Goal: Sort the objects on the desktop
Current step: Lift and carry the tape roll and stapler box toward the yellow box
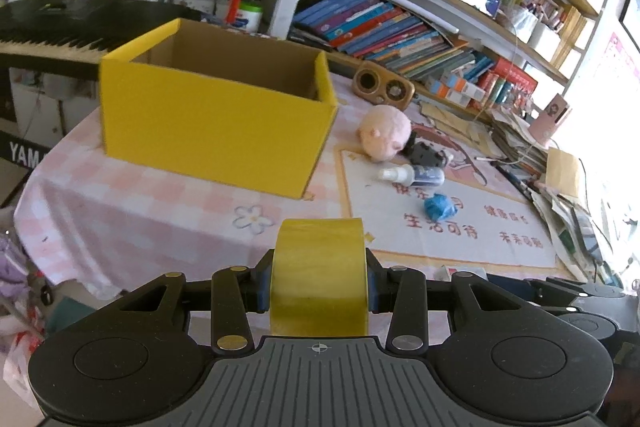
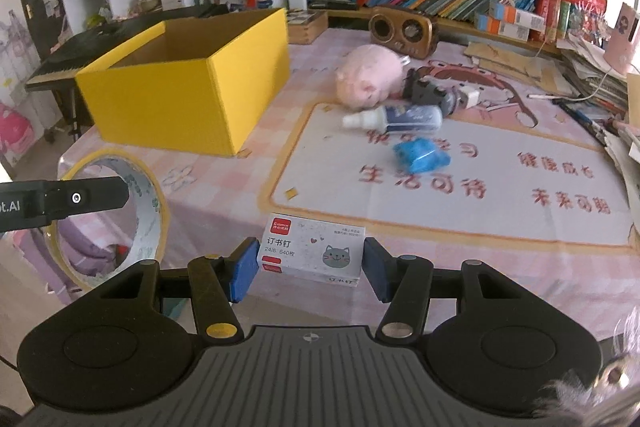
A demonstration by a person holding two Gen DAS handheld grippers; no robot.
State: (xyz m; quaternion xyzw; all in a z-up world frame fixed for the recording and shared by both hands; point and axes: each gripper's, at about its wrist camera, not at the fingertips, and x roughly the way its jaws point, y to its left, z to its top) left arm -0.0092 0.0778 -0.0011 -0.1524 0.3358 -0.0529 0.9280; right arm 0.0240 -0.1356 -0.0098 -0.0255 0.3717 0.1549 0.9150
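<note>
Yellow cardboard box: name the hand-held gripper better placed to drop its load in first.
Left, probably. The left hand-held gripper, clamping the yellow tape roll, faces the yellow cardboard box almost head-on; the right hand-held gripper, holding the small staple box, has it off to its left.

Both the left gripper [image 1: 319,281] and right gripper [image 2: 311,269] are black, with blue pads, brass rivets and ribbed grey bases.
</note>
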